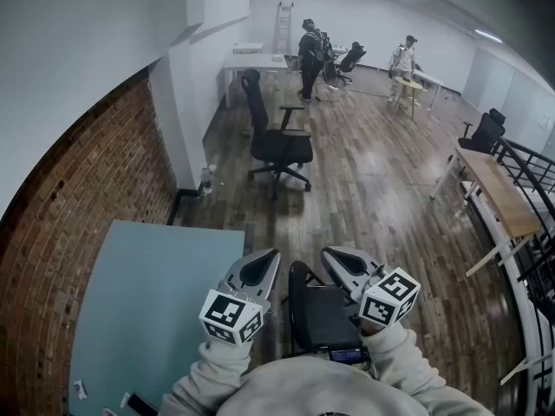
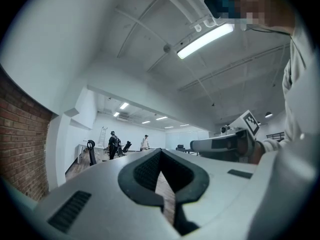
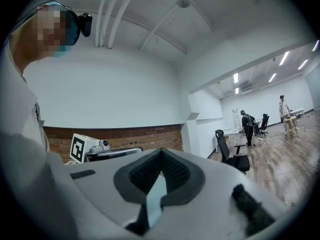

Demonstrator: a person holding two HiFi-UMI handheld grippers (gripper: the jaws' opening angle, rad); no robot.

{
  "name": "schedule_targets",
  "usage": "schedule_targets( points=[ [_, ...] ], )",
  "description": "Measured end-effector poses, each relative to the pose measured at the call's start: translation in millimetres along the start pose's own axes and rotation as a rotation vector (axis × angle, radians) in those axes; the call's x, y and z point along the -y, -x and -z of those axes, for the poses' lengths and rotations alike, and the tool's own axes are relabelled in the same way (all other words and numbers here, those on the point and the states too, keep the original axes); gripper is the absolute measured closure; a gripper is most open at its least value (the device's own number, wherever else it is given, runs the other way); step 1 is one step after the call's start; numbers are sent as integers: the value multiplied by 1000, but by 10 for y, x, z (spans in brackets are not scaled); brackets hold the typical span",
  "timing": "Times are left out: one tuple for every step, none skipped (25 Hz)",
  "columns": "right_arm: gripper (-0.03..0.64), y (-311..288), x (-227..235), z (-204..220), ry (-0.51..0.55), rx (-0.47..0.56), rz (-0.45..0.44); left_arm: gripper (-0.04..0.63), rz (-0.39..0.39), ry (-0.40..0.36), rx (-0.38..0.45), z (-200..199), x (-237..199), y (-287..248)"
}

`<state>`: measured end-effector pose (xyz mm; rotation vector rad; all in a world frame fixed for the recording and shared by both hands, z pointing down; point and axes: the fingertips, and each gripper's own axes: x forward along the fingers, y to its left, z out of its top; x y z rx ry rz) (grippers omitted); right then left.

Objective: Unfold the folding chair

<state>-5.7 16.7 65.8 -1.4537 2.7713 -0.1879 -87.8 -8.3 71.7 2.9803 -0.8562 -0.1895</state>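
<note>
The folding chair point(image 1: 323, 317) is black, with a curved tube frame and a flat dark panel, and stands on the wood floor right below me in the head view. My left gripper point(image 1: 265, 262) is held above its left side and my right gripper point(image 1: 335, 257) above its right side; neither touches it. Both are shut with nothing between the jaws. In the left gripper view the shut left gripper point(image 2: 160, 155) points level into the room, with the right gripper point(image 2: 220, 144) beside it. In the right gripper view the right gripper point(image 3: 160, 155) is shut too, and the chair is hidden.
A pale teal table top point(image 1: 147, 302) lies at my left against a brick wall point(image 1: 78, 198). A black office chair point(image 1: 277, 141) stands ahead on the wood floor. A long wooden desk point(image 1: 503, 193) and a black railing point(image 1: 531, 170) line the right. Two people point(image 1: 310, 46) stand far back.
</note>
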Motion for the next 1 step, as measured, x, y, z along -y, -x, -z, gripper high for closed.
schedule_targets(
  points=[
    [609, 9, 13, 8, -2, 0, 2, 591, 0, 5, -7, 22, -9, -7]
  ],
)
